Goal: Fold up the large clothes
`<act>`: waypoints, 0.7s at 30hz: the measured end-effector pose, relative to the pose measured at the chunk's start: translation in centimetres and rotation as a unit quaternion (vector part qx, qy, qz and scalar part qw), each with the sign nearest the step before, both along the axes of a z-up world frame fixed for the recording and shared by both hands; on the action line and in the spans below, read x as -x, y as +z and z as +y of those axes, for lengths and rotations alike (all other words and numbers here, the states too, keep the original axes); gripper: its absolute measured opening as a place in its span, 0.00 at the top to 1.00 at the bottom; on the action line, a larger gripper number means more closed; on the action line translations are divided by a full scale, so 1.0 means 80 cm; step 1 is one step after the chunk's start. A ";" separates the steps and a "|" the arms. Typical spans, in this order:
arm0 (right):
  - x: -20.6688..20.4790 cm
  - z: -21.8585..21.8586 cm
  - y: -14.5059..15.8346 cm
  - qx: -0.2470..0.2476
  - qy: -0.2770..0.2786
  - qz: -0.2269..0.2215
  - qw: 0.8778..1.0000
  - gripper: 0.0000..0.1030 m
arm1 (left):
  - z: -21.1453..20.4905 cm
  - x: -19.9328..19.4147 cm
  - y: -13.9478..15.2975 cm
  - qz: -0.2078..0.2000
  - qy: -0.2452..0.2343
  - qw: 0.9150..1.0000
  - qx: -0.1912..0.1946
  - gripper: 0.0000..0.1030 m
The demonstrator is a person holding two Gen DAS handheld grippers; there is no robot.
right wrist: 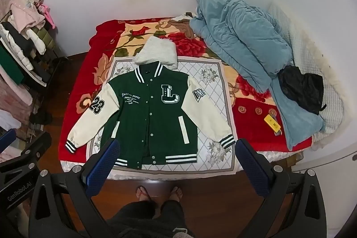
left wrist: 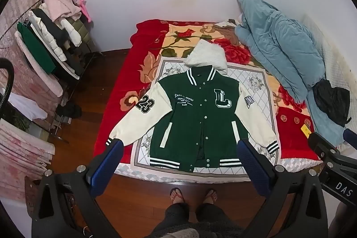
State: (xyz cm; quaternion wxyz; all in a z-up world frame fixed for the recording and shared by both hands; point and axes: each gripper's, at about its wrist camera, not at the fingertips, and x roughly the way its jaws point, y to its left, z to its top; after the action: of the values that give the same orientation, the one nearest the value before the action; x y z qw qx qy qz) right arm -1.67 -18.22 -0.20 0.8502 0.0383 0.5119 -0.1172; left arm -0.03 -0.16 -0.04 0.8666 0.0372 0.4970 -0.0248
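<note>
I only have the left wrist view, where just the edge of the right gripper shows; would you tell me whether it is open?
Observer: Yes, the right gripper is open and empty, pointing down at the jacket.
Operator: Thank you. What is the yellow thing half hidden behind it?
Observer: A flat yellow box, lying on the red blanket.
Operator: Is its hidden end tucked under anything?
Observer: No, the whole box lies uncovered, close beside the edge of the blue quilt.
</note>
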 end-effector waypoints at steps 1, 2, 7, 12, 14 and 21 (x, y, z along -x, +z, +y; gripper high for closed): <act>0.000 0.000 0.001 -0.001 -0.001 0.000 1.000 0.00 | 0.000 0.000 0.000 0.000 0.000 1.000 0.000 0.00; 0.001 0.000 0.000 0.000 0.000 0.001 1.000 0.00 | 0.000 0.000 0.000 -0.001 0.000 1.000 -0.001 0.00; 0.003 0.000 -0.003 0.001 0.001 -0.001 1.000 0.00 | 0.000 0.000 0.000 -0.001 0.000 1.000 -0.001 0.00; 0.003 0.000 -0.003 0.002 0.001 -0.001 1.000 0.00 | 0.000 0.000 0.000 -0.001 0.000 1.000 0.001 0.00; 0.004 0.000 -0.003 0.002 0.001 -0.001 1.000 0.00 | 0.000 0.000 0.000 -0.001 0.000 1.000 0.000 0.00; 0.005 0.000 -0.003 0.004 0.001 -0.002 1.000 0.00 | 0.000 0.000 0.000 -0.002 0.001 1.000 0.001 0.00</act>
State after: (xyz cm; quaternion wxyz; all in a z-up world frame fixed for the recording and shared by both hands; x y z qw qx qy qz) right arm -2.03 -18.20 -0.44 0.8516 0.0348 0.5096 -0.1181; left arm -0.02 -0.16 -0.02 0.8675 0.0355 0.4955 -0.0248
